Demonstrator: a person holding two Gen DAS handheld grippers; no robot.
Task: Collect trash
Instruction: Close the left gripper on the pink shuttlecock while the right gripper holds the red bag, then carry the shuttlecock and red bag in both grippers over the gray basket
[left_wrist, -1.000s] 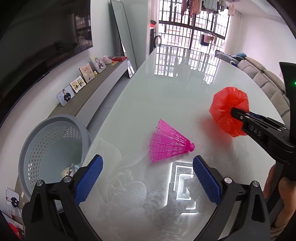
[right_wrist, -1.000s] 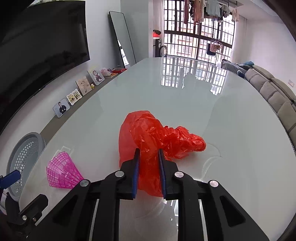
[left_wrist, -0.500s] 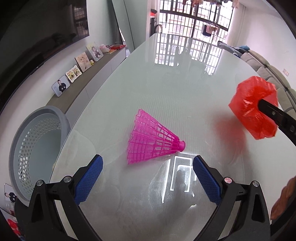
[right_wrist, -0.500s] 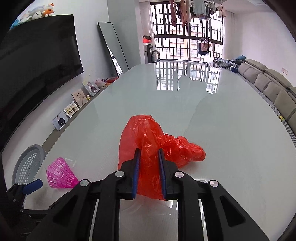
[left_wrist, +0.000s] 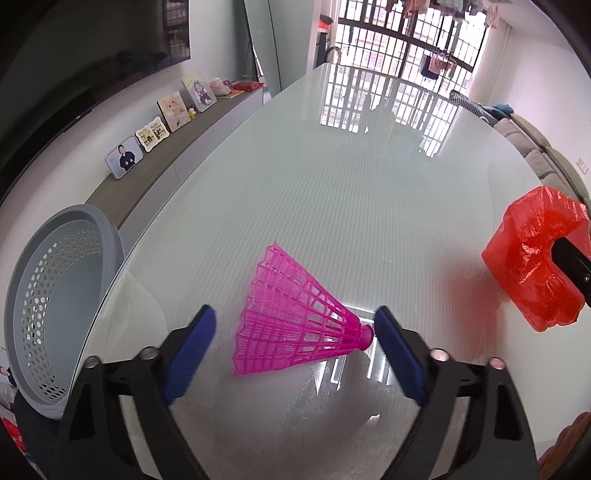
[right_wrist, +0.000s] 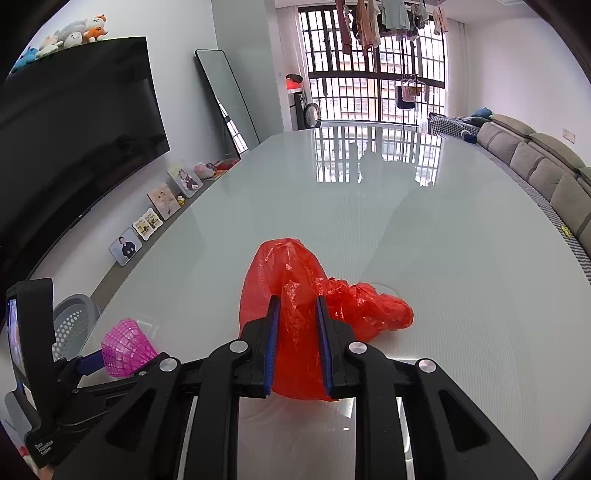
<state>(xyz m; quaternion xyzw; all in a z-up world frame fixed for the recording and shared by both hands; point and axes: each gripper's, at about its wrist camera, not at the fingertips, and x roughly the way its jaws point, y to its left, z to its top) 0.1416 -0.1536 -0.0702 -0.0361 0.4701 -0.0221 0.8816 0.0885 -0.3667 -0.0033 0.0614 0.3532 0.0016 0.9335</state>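
Observation:
A pink plastic shuttlecock (left_wrist: 291, 321) lies on its side on the glossy white table (left_wrist: 332, 192), cork end to the right. My left gripper (left_wrist: 295, 328) is open with the shuttlecock between its blue pads; the right pad is at the cork. My right gripper (right_wrist: 297, 317) is shut on a crumpled red plastic bag (right_wrist: 291, 280), held just above the table. The bag also shows at the right edge of the left wrist view (left_wrist: 532, 258). The shuttlecock and left gripper show at lower left of the right wrist view (right_wrist: 125, 347).
A grey perforated basket (left_wrist: 55, 295) stands on the floor beyond the table's left edge. Behind it, a low cabinet (left_wrist: 173, 155) carries photo frames under a wall TV. A sofa (right_wrist: 535, 162) runs along the right side.
My left gripper has moved forward so the shuttlecock now lies between its pads, and they have narrowed somewhat. My right gripper has lifted and drawn back with the red bag.

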